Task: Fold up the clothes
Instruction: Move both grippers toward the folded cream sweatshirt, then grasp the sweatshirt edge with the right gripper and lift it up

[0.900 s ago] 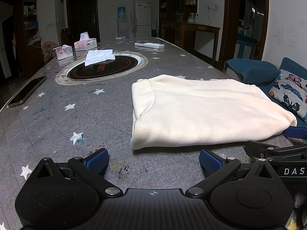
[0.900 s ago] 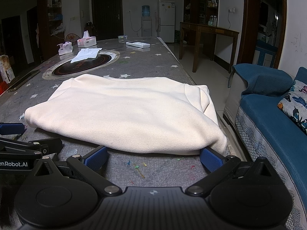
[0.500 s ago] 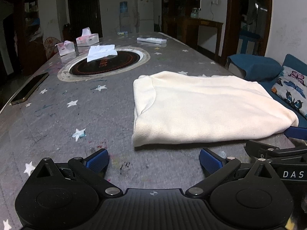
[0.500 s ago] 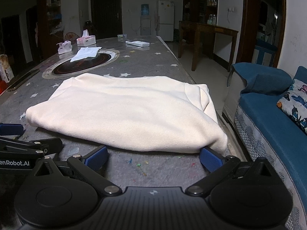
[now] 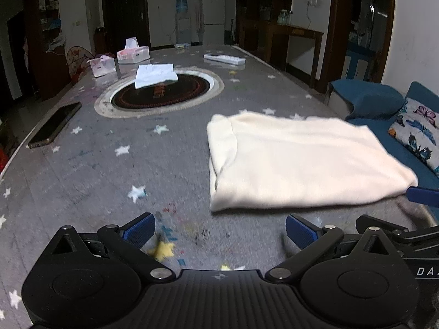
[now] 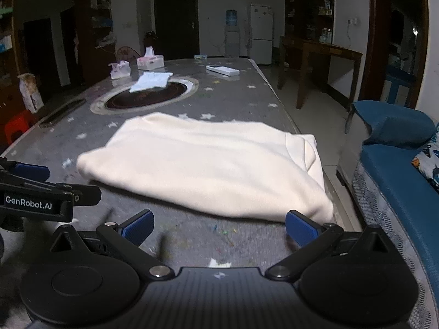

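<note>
Cream folded garment (image 5: 299, 161), one, two tissue boxes (image 5: 133, 54)

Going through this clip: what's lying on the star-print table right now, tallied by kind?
Cream folded garment: 1
Tissue boxes: 2
Loose white tissue sheet: 1
Dark phone: 1
White remote: 1
Small item at the far table edge, too small to identify: 1
Total: 7

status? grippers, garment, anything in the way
Left gripper and right gripper: jaws open, empty. Folded cream fleece garment flat on grey star-print tablecloth, just beyond both. Nothing in the way.
</note>
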The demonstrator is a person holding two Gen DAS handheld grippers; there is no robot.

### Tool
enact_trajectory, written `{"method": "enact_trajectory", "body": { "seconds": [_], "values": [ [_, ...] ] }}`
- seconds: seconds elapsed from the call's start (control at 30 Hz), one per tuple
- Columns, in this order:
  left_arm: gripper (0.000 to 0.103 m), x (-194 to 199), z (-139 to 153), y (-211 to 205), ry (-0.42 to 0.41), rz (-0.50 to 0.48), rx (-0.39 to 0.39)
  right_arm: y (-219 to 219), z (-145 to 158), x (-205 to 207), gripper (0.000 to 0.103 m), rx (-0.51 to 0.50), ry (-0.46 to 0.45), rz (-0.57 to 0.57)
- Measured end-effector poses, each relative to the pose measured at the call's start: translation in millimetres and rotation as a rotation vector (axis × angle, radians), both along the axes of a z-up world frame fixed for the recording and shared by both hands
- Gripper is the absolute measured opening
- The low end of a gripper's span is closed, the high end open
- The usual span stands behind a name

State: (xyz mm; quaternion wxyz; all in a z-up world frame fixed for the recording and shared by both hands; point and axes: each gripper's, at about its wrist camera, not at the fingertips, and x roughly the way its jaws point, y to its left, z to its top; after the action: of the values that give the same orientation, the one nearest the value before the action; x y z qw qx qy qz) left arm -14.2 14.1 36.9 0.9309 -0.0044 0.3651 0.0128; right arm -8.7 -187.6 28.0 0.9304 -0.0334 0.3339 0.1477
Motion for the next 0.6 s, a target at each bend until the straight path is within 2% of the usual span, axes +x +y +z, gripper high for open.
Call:
{"method": "enact_trajectory", "body": {
  "seconds": [0.13,0.33,0.43,0.5,0.6],
  "values": [
    [0.103,6.3,17.9,3.1,-0.019,-0.019,-0.005,-2.6,16.8,4.6,0.101,0.015,-0.011,0.031],
    [0.103,30.5,41.0,2.3,-0.048,-0.058,0.009,-8.8,35.3,27.6,0.090,0.022,-0.025,0.048],
    [0.103,47.3,45.0,0.1,-0.056,-0.088,0.018,-12.4,40.0,45.0,0.081,0.018,-0.023,0.047],
    [0.102,60.5,45.0,-2.0,-0.054,-0.109,0.021,-15.0,41.4,61.6,0.071,0.029,-0.010,0.052],
    [0.099,80.4,44.6,-5.3,-0.052,-0.140,0.026,-16.2,42.2,84.2,0.066,0.022,-0.004,0.061]
  ]
}}
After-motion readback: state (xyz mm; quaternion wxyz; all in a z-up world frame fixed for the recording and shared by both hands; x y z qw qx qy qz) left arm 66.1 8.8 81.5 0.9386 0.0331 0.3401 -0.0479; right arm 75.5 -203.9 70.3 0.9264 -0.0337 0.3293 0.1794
